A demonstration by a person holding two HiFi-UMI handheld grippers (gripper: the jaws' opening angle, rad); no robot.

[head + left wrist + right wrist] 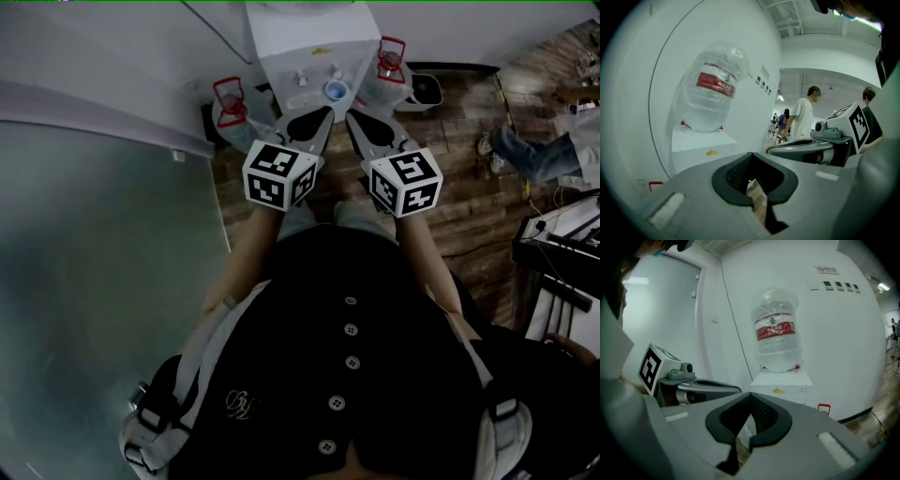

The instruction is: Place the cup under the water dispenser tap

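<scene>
The white water dispenser [300,42] stands against the wall straight ahead, and a clear bottle with a red label [776,333] sits upside down on it. A small round blue-rimmed thing [335,91], which looks like a cup, sits at the dispenser's front just beyond the jaw tips. No cup shows in either gripper view. My left gripper [317,118] and right gripper [362,124] are held side by side in front of the dispenser and point at it. Both are shut with nothing held. Only wooden floor shows past the left gripper [753,182] and the right gripper [739,426].
A frosted glass partition [94,244] runs along the left. Small red-framed marks [230,98] [391,56] flank the dispenser. A person in jeans [530,150] stands at the right near dark equipment [562,248]. Other people [801,117] stand down the hall.
</scene>
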